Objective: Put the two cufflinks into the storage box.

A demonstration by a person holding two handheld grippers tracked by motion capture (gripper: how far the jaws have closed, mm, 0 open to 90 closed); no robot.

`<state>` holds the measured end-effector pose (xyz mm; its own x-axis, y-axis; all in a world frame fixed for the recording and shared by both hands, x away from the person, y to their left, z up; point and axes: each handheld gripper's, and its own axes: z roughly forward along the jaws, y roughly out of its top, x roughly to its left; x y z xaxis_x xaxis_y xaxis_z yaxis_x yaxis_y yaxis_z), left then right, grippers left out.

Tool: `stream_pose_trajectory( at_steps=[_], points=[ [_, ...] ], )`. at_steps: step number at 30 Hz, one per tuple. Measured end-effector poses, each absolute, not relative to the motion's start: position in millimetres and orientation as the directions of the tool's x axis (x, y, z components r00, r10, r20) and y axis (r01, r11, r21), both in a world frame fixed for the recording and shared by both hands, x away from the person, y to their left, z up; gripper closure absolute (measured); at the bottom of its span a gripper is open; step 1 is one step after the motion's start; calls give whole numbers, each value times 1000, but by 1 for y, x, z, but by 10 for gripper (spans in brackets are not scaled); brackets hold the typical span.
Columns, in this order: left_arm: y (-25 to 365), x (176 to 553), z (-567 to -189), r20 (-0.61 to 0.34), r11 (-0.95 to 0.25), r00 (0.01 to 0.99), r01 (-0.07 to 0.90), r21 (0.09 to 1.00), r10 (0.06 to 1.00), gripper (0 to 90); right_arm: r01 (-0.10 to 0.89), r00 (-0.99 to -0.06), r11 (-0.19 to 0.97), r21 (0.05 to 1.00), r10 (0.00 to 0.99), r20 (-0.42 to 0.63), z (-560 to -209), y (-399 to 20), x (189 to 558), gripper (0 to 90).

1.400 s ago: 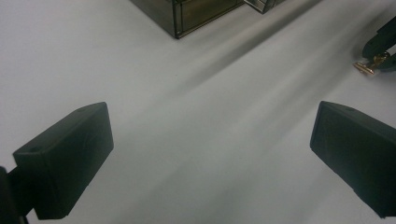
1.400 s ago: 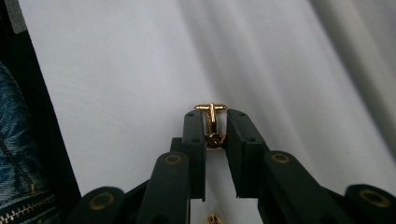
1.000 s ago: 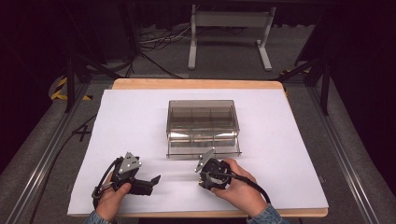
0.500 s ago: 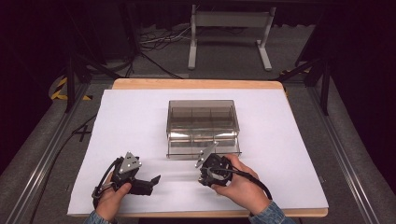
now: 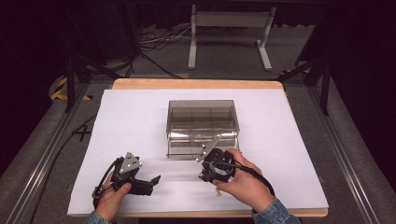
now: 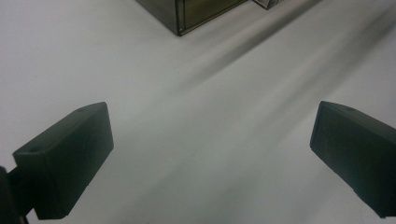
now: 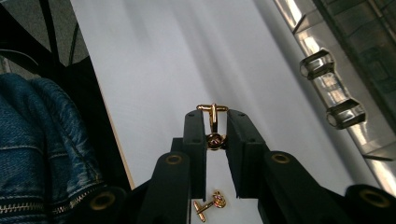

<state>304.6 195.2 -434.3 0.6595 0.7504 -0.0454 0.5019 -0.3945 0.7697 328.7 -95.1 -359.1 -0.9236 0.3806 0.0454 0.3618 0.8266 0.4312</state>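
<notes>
At the left of the high view the left gripper (image 5: 140, 179) lies low over the white sheet (image 5: 135, 121) that covers the desk (image 5: 196, 84), held in the person's left hand (image 5: 109, 200) near the front edge. Its jaws stand spread wide, with nothing between them: in the left gripper view the two black pads sit far apart at the picture's sides, with bare white sheet between them and a corner of the clear box (image 6: 196, 11) at the top edge.

The clear box (image 5: 202, 128) stands in the middle of the sheet, its drawers facing the person, with metal loop handles (image 7: 345, 114) along its front in the right gripper view.

To the right, the right gripper (image 5: 208, 164) sits in the person's right hand (image 5: 243, 184), just in front of the box's front face and apart from it. Its jaws are drawn close and pinch a gold cufflink (image 7: 213, 126): the round head is clamped between the pads, and the post with its crossbar stands up past the jaw tips. The cufflink is off the sheet. A second gold cufflink (image 7: 211, 204) lies on the white sheet beneath the jaws, near the desk's front edge. A denim sleeve (image 7: 42, 149) shows at the left of that view.
</notes>
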Motion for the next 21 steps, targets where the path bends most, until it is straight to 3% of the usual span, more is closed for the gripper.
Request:
stream_pose_trajectory(
  at_steps=[21],
  points=[
    [195,305,-434,-46,-396,662,501,770,748,2,349,-923,812,468,385,20,-327,-93,330,785]
  ],
)
